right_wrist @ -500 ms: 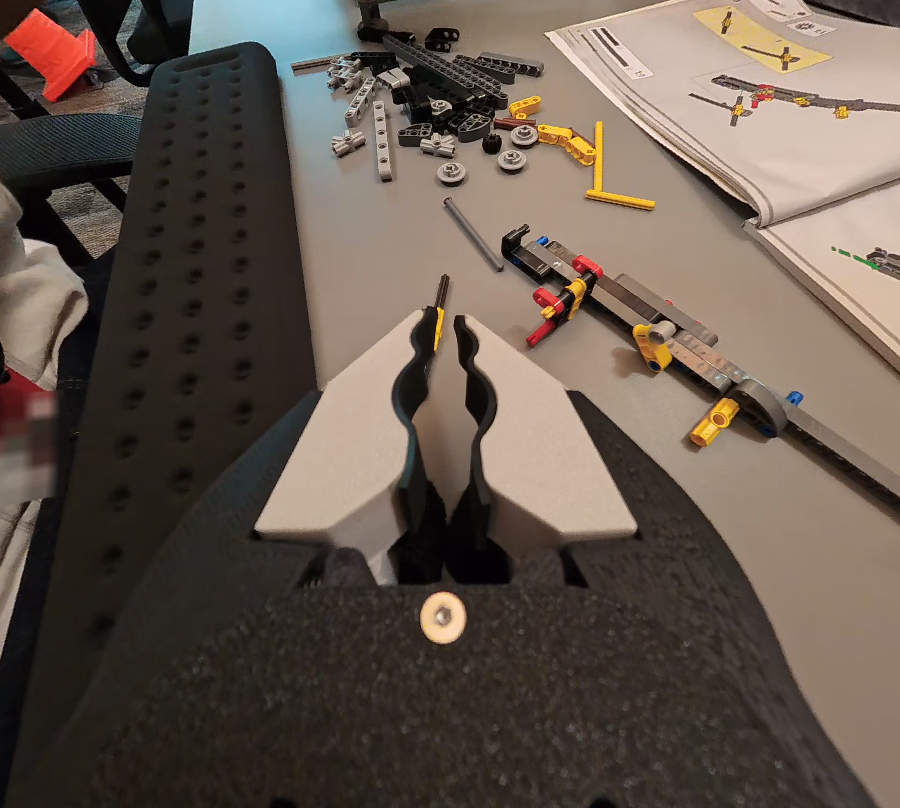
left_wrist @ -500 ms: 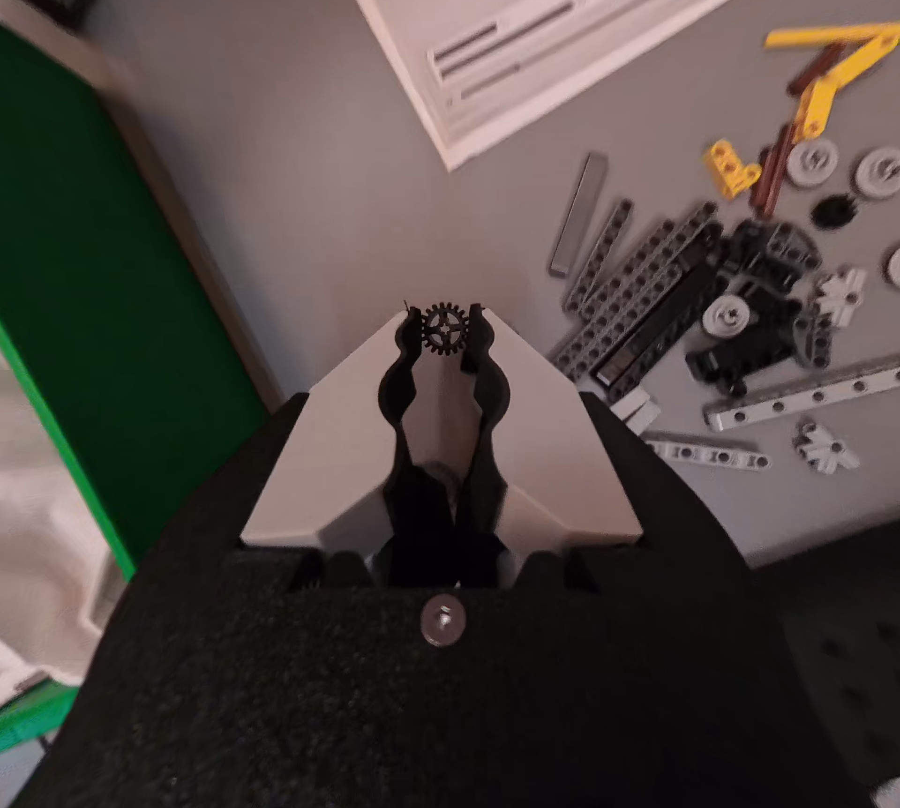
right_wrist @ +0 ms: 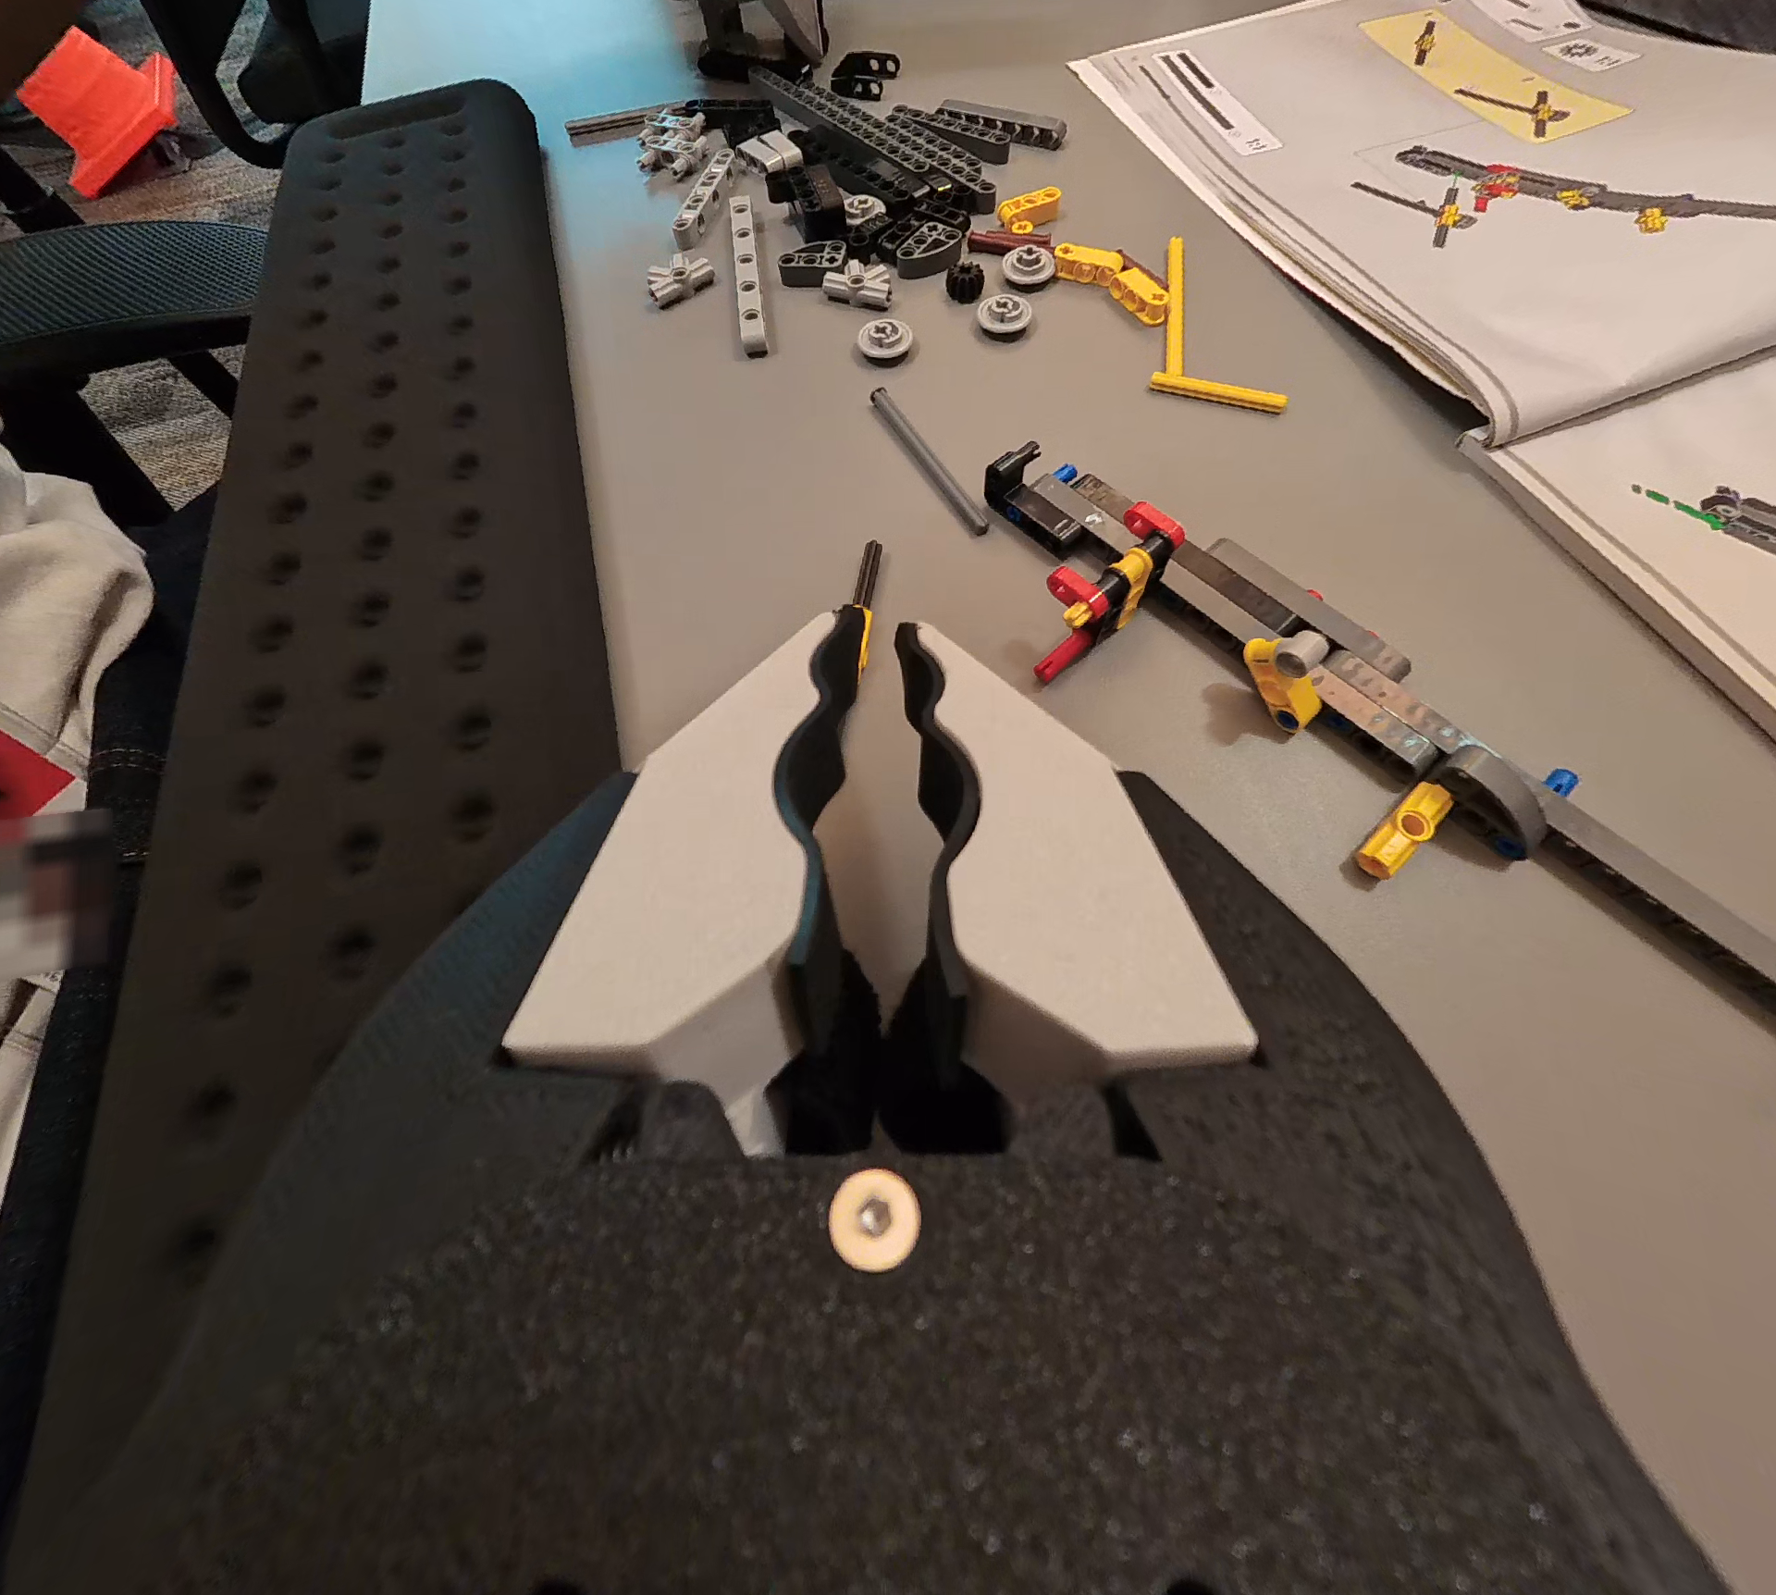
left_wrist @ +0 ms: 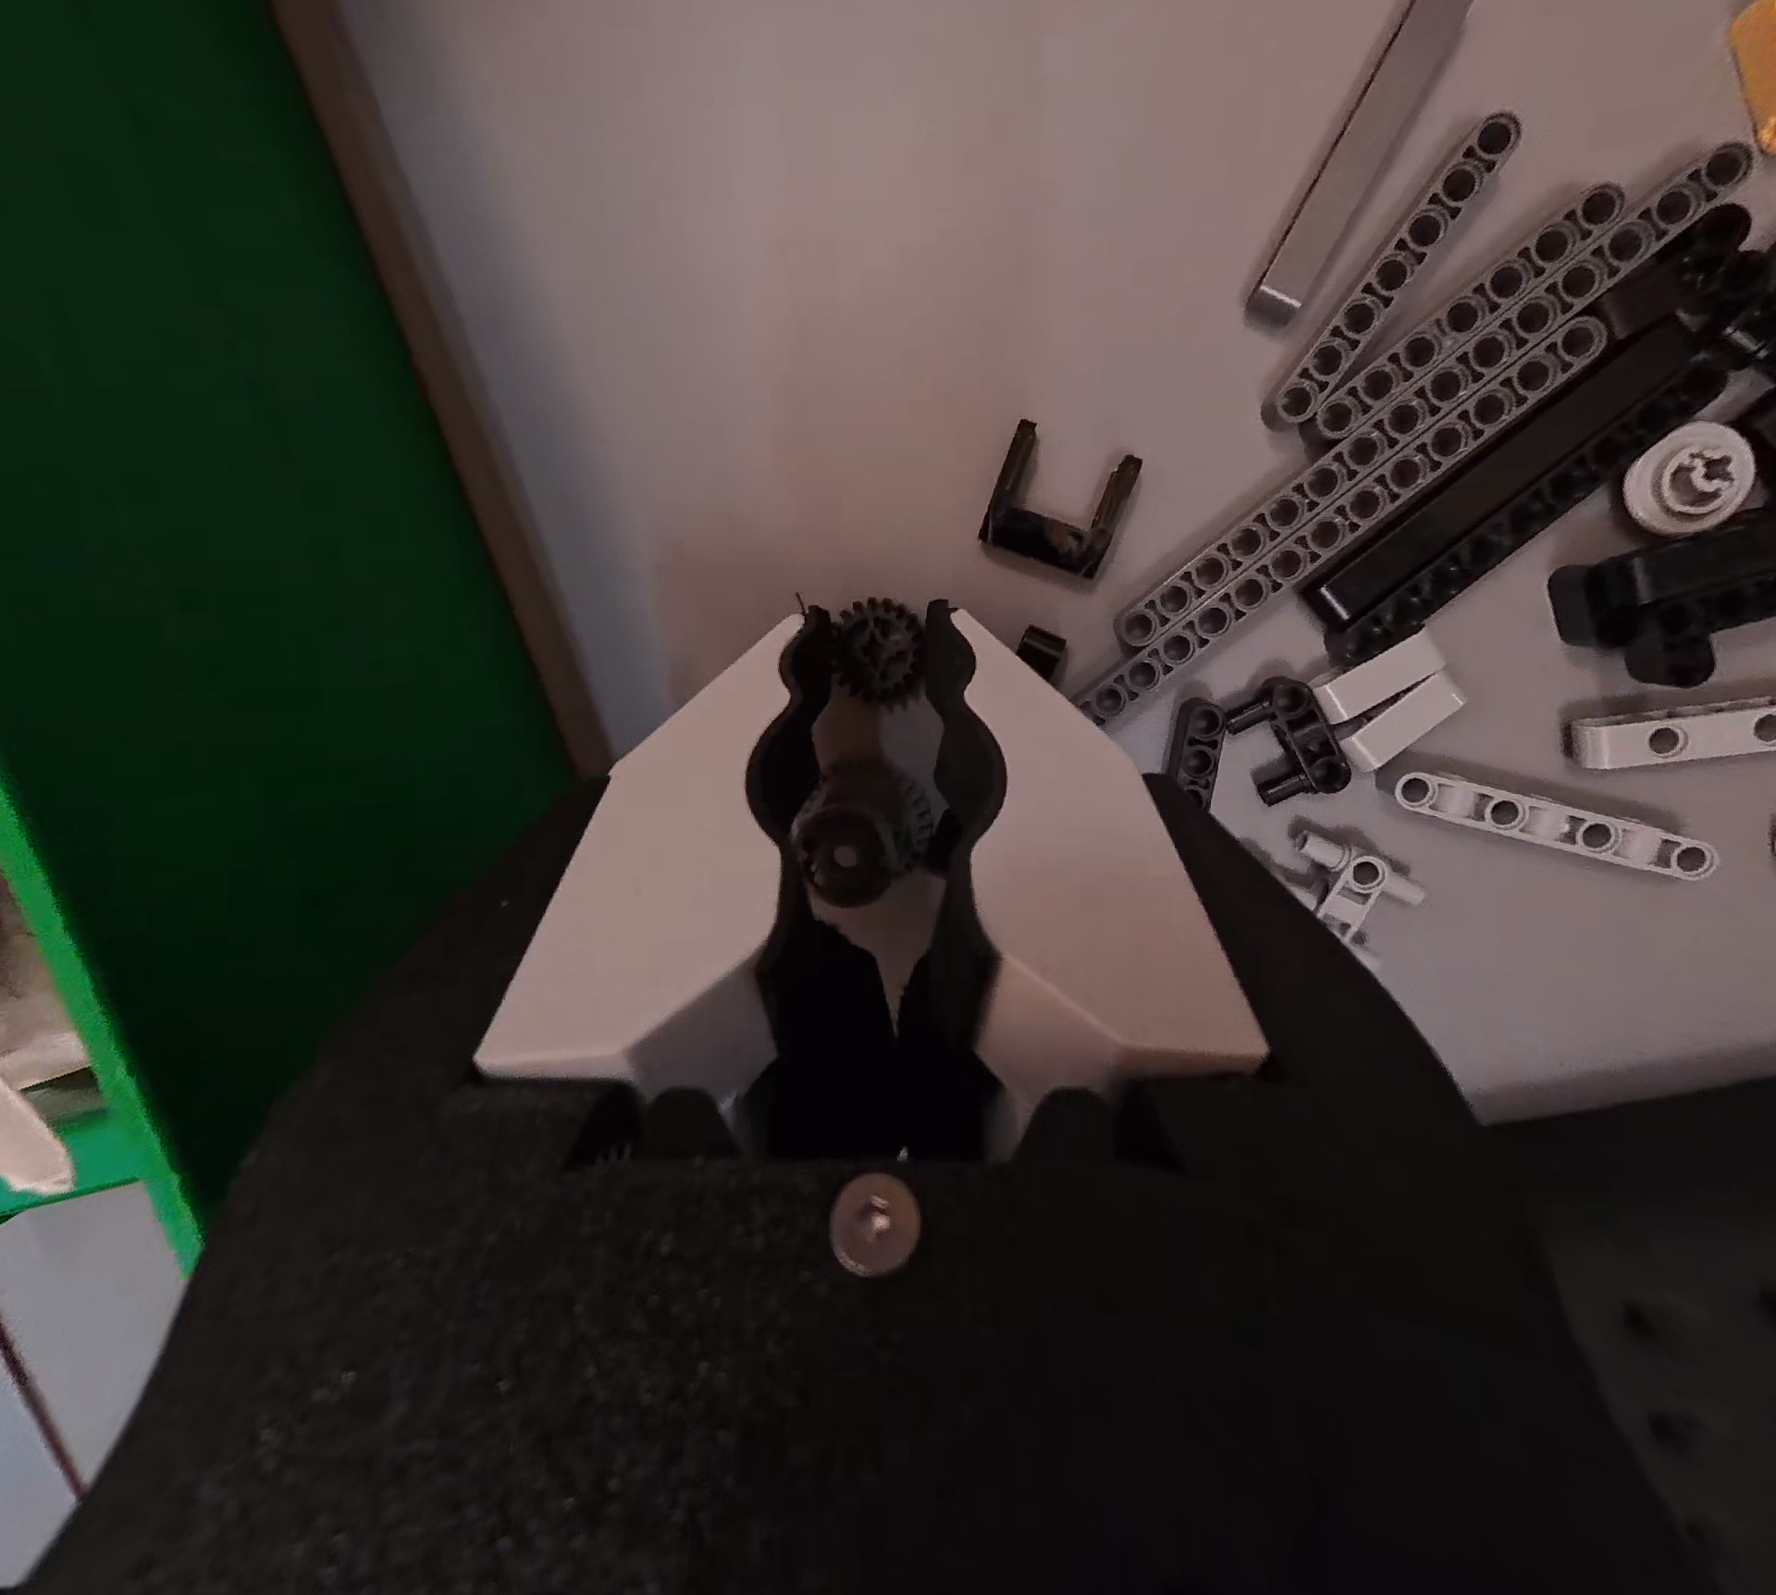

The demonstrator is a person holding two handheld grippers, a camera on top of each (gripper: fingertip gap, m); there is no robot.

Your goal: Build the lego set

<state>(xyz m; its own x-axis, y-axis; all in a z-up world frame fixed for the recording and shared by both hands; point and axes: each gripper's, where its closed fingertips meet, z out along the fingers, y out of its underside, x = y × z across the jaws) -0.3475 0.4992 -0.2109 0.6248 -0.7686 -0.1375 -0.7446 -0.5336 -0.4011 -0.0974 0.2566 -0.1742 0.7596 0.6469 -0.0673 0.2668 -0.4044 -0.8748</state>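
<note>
In the left wrist view, a small black gear [left_wrist: 875,657] is pinched between the tips of the left gripper [left_wrist: 876,636], whose fingers [left_wrist: 805,665] are closed on its toothed rim. Below and behind it, a dark round piece [left_wrist: 851,852] is seen between the fingers, lower down; what it is cannot be told. The gripper is held above the grey tabletop [left_wrist: 769,203], near a green box [left_wrist: 192,395] at the left. To the right, loose parts are spread out: long grey beams with holes [left_wrist: 1365,492], a black beam [left_wrist: 1518,492], a flat grey bar [left_wrist: 1365,145], a black U-shaped clip [left_wrist: 1057,520] and a grey round pulley [left_wrist: 1691,482].

In the right wrist view, the fingers [right_wrist: 1019,780] of the right gripper [right_wrist: 879,636] are only slightly parted, and a thin black axle with a yellow piece [right_wrist: 865,597] is seen against the left fingertip; whether it is pinched or lies on the tabletop cannot be told. The half-built long assembly [right_wrist: 1249,616], grey and black with red, yellow and blue pieces, lies on the tabletop just right of the gripper. A loose grey rod [right_wrist: 927,458] lies beside its far end. Farther off is the pile of parts [right_wrist: 865,184], with the left gripper above its far edge, and an open instruction booklet [right_wrist: 1442,203] at the right.
</note>
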